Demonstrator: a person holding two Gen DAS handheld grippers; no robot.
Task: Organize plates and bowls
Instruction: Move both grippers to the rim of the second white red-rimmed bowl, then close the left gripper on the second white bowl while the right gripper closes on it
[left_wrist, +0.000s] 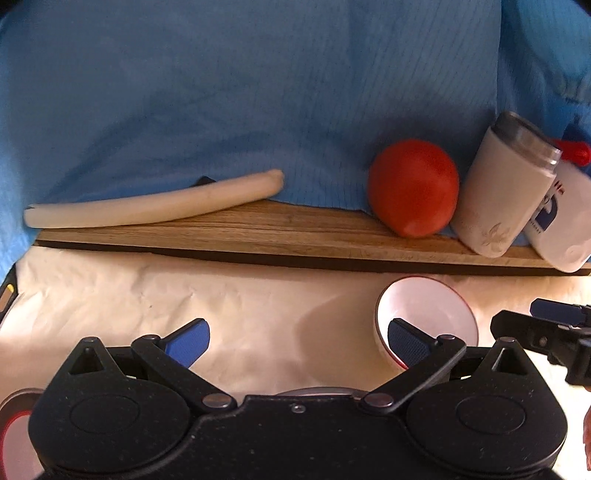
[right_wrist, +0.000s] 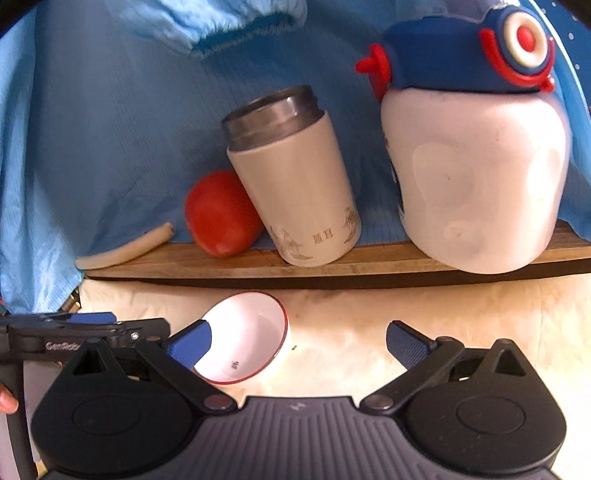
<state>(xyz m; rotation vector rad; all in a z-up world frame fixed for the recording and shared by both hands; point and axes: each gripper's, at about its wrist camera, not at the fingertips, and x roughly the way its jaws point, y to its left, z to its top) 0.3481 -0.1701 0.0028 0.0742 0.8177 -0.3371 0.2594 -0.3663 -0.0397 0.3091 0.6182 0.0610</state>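
A small white bowl with a thin red rim (right_wrist: 245, 334) stood on the cream paper-covered bench (right_wrist: 369, 332), just in front of a wooden ledge (right_wrist: 369, 260). The right claw (right_wrist: 297, 345) was spread wide with nothing between its pads; the bowl lay at about ten o'clock from its centre, the left blue pad (right_wrist: 190, 345) overlapping the bowl's near rim in the picture. The left claw (left_wrist: 297, 341) was likewise spread and empty, with the same bowl (left_wrist: 428, 315) at about two o'clock and its right pad (left_wrist: 408, 341) in front of the bowl's wall.

The step in hand was judged to be the reach for the bowl. It would best be done by one claw only: the rim should be straddled, one pad inside and one outside, and the wall pinched squarely before any lift, since a glazed wall may slip. The other claw should be kept clear.

Only the left wrist view showed another red-rimmed dish (left_wrist: 14, 435) at eight o'clock, partly hidden behind the claw body. Only the right wrist view showed the blue-and-red lid (right_wrist: 469, 55) of the white bottle (right_wrist: 476, 177), and a small dark label inside the bowl. A red ball (right_wrist: 221, 214), a beige steel-mouthed flask (right_wrist: 295, 192) and a cream tube (left_wrist: 155, 203) appeared in both.
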